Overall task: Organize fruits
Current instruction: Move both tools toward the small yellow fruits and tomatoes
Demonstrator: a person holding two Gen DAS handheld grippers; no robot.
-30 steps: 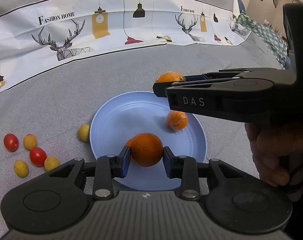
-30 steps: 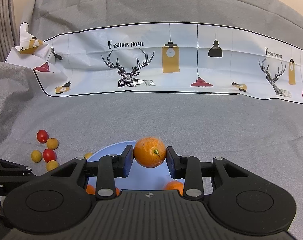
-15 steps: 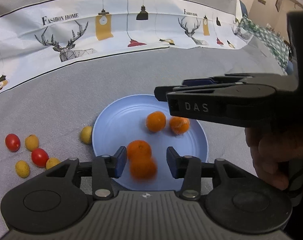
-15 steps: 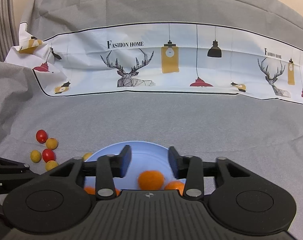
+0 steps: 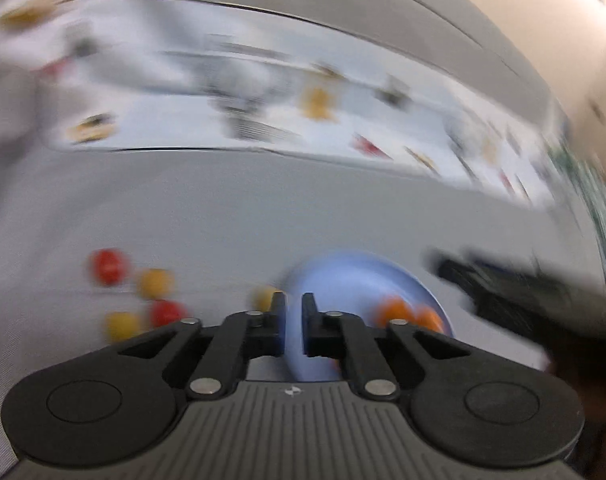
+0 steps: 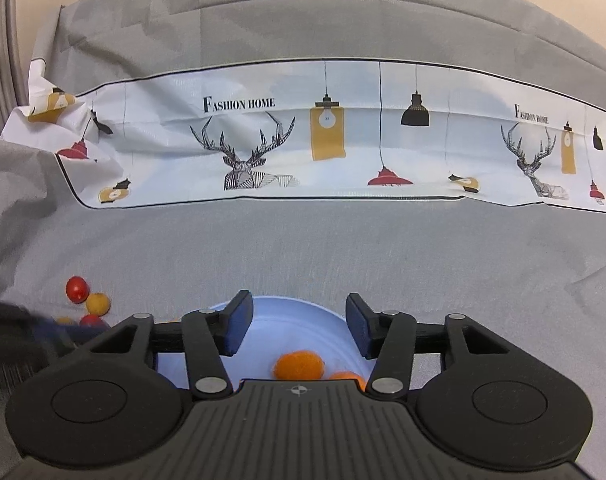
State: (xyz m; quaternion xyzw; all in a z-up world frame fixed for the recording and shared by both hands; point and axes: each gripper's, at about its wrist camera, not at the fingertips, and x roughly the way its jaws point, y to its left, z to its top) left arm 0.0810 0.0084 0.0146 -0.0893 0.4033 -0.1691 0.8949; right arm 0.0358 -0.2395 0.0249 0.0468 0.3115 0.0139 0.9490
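A light blue plate lies on the grey cloth and holds small oranges. My right gripper is open and empty above the plate's near side. The left wrist view is blurred by motion. There my left gripper has its jaws nearly closed with nothing between them, over the plate's left edge. Oranges lie on the plate to its right. Red and yellow cherry tomatoes lie on the cloth to the left. They also show in the right wrist view.
A white printed cloth strip with deer and lamps runs across the back of the grey table cover. The right gripper's black body shows at the right of the left wrist view. One yellow tomato lies beside the plate.
Both grippers let their oranges drop onto the plate. The right gripper opened wide. The left gripper narrowed its jaws and swung fast to the left, toward the tomatoes.
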